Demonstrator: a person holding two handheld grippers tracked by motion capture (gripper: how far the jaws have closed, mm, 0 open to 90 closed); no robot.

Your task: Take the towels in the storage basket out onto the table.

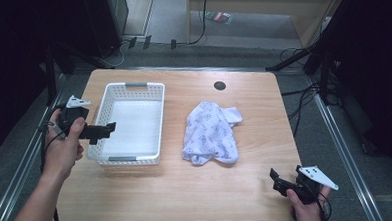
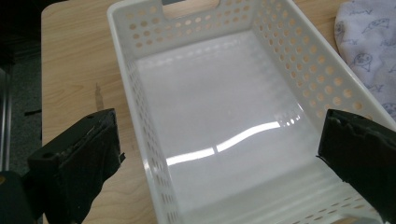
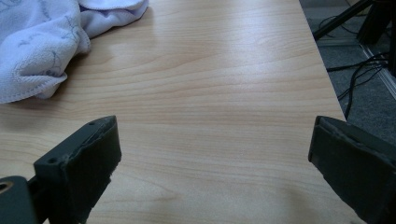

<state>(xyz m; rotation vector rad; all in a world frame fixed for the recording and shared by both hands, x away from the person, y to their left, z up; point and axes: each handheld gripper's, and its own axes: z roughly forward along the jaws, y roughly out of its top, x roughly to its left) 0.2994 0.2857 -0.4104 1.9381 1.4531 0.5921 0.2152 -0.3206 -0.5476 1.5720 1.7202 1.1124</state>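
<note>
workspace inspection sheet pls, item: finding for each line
surface: wooden table, dark round grommet near far edge
job's things: empty white basket on the left; crumpled patterned cloth to its right, apart from it
clutter: nothing seen
grippers: left hand-held gripper open over the basket's left rim; right hand-held gripper open at the near right corner
cables: loose on floor right of table
surroundings: grey floor, dark stands

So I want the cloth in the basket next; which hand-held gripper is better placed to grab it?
Probably right: the right hand-held gripper is open and empty, cloth ahead of it. The left hand-held gripper hovers over the basket.
</note>
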